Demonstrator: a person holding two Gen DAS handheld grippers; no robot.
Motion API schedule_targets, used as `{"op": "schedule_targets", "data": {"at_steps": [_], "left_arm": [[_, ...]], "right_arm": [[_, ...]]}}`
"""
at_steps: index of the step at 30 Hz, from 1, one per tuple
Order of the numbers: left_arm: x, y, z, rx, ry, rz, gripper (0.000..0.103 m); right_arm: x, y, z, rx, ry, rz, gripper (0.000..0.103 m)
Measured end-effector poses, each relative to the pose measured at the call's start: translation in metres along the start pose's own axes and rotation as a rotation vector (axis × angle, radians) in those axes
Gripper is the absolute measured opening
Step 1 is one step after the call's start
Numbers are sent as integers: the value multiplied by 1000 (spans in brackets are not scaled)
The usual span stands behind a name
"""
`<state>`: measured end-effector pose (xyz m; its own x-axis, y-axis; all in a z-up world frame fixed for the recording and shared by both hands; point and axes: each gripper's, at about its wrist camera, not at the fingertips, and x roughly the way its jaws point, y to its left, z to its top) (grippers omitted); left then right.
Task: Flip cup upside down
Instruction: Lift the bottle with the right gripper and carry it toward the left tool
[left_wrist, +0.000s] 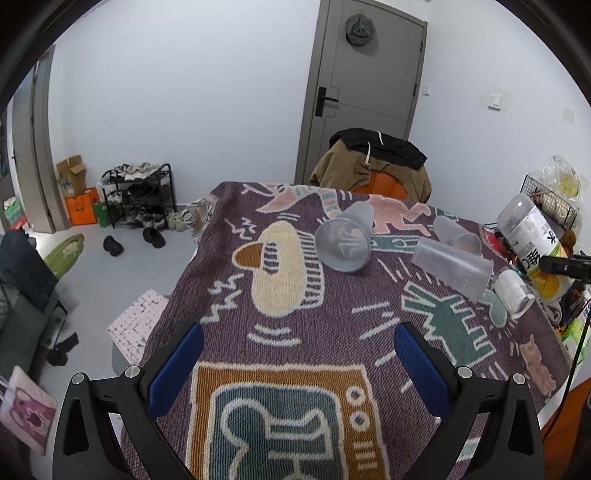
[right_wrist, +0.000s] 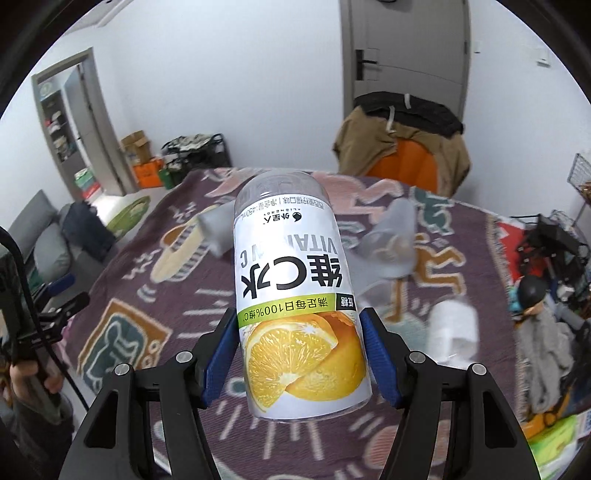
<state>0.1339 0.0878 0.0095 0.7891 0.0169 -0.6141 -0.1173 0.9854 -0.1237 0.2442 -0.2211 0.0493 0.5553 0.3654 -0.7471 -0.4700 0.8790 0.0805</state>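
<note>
My right gripper (right_wrist: 299, 350) is shut on a clear cup with a white and orange vitamin C label (right_wrist: 295, 295), held above the table with its print upside down. The same cup shows at the far right of the left wrist view (left_wrist: 532, 229). My left gripper (left_wrist: 295, 365) is open and empty over the near part of the patterned blanket (left_wrist: 295, 332). Several frosted grey cups lie on their sides on the blanket: one with its mouth toward me (left_wrist: 345, 242), a tall one (left_wrist: 452, 266) and a small one (left_wrist: 458, 234).
A small white cup (left_wrist: 513, 291) lies by the tall one. A chair draped with a brown jacket (left_wrist: 373, 166) stands behind the table. Wire racks and clutter (left_wrist: 550, 199) crowd the right edge. A shoe rack (left_wrist: 138, 195) stands on the floor at left.
</note>
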Motion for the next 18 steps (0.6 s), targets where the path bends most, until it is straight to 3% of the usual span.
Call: {"op": "schedule_targets", "data": {"at_steps": [7, 18], "left_arm": [[-6, 5, -20, -17, 20, -8, 103], [-10, 26, -50, -84, 62, -1, 103]], "right_arm": [[21, 36, -29, 32, 37, 107, 66], [53, 62, -65, 158, 101, 221, 66]]}}
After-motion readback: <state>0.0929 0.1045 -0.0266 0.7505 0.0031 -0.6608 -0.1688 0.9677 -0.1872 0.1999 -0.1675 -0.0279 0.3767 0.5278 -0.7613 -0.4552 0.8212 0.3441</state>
